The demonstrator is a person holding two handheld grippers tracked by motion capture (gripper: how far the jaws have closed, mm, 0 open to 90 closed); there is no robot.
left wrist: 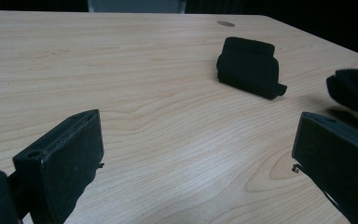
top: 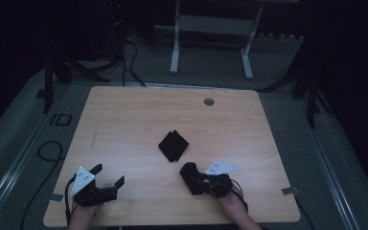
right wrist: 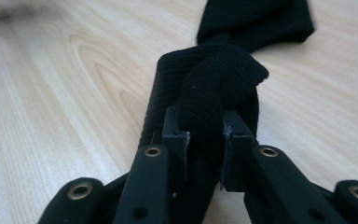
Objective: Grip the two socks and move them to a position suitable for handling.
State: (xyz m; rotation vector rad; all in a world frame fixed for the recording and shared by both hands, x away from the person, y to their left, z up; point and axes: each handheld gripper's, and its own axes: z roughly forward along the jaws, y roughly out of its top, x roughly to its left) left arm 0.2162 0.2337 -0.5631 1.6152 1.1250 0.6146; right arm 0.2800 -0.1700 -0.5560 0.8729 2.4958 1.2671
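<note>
The right gripper [right wrist: 205,135] clamps a black sock [right wrist: 214,79] near the table's [top: 124,120] front edge; the left gripper [top: 109,175] stands open, empty. Risk: the narrow pinch slips, dropping it beside the folded sock [top: 173,145].

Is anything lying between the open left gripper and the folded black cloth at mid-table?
Nothing visible: bare wood runs from the left gripper to the folded cloth. The right gripper, shut on another black cloth, sits off to the side.
</note>
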